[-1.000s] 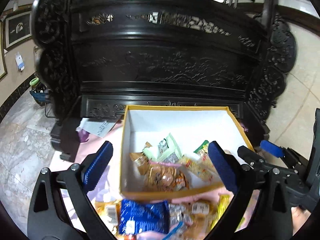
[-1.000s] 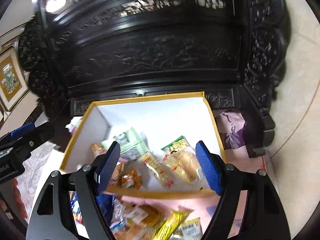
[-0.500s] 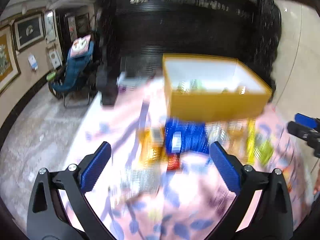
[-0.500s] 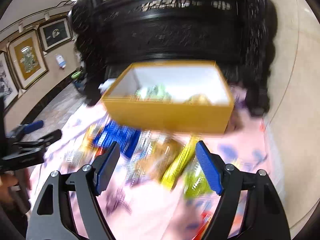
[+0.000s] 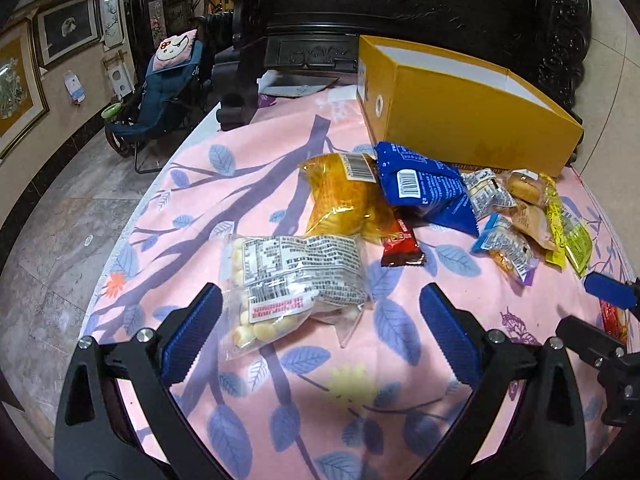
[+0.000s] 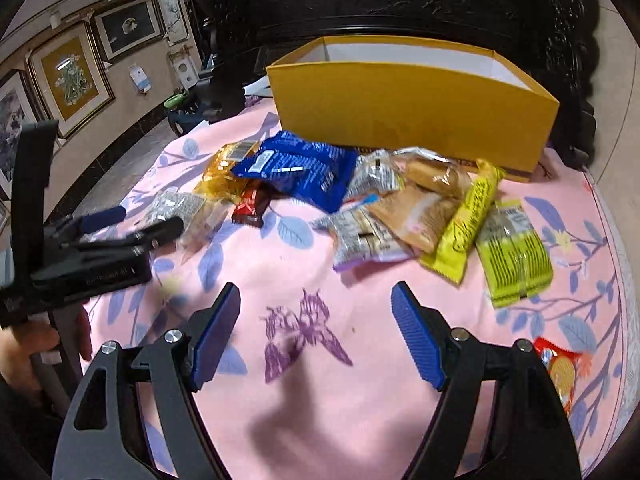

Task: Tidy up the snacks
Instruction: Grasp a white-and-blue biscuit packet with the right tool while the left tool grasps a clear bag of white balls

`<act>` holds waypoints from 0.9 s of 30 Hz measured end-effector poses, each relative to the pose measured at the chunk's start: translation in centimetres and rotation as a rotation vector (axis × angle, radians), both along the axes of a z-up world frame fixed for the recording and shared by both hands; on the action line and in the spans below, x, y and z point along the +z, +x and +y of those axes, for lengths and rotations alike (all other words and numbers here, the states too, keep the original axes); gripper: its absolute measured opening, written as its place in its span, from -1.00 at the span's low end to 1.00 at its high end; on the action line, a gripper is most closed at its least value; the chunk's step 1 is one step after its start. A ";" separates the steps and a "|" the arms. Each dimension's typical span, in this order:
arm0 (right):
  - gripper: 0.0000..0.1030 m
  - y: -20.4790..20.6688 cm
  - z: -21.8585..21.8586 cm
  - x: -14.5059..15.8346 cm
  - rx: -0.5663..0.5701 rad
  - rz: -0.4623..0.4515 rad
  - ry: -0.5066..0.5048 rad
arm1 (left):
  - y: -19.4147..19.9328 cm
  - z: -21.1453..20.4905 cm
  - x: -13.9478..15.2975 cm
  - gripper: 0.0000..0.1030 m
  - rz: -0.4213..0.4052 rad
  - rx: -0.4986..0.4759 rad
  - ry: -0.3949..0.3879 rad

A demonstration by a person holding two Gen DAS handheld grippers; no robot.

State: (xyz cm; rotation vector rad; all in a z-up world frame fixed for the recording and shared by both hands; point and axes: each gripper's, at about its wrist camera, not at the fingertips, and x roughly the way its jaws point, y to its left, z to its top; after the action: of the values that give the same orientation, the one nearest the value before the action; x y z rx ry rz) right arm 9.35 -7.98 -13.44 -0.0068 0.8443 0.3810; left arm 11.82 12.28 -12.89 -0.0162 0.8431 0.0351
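A yellow box (image 5: 460, 120) stands at the far side of a pink flowered tablecloth (image 5: 280, 380); it also shows in the right wrist view (image 6: 400, 96). Loose snack packets lie in front of it: a clear bag of small biscuits (image 5: 292, 280), an orange bag (image 5: 344, 196), a blue bag (image 5: 424, 188), a red bar (image 5: 400, 240). My left gripper (image 5: 320, 328) is open, just before the biscuit bag. My right gripper (image 6: 316, 332) is open over bare cloth, short of a lime packet (image 6: 512, 256) and a yellow bar (image 6: 468, 228).
A dark carved cabinet (image 5: 400, 8) rises behind the box. The left table edge drops to a marble floor (image 5: 52, 240) with a blue chair (image 5: 168, 92). A red packet (image 6: 560, 368) lies at the right edge. The left gripper shows in the right wrist view (image 6: 132, 226).
Both grippers have pulled back and down from above the box to low over the near cloth. The box now stands far off, and the loose packets lie ahead.
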 end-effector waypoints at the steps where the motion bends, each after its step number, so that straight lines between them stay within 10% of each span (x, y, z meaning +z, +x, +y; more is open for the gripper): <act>1: 0.52 0.2 0.1 -0.1 -0.003 0.002 0.002 | 0.3 0.0 -0.3 0.95 0.004 -0.002 -0.002; 27: 0.52 7.0 -1.3 -3.3 -0.057 0.076 0.000 | 3.3 -1.0 -3.6 0.96 0.032 -0.017 0.046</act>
State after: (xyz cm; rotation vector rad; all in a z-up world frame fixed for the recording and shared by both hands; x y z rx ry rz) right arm 16.35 -9.32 -16.73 0.0314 0.9181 0.3295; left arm 15.16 11.26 -16.50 0.0343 0.8744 0.0391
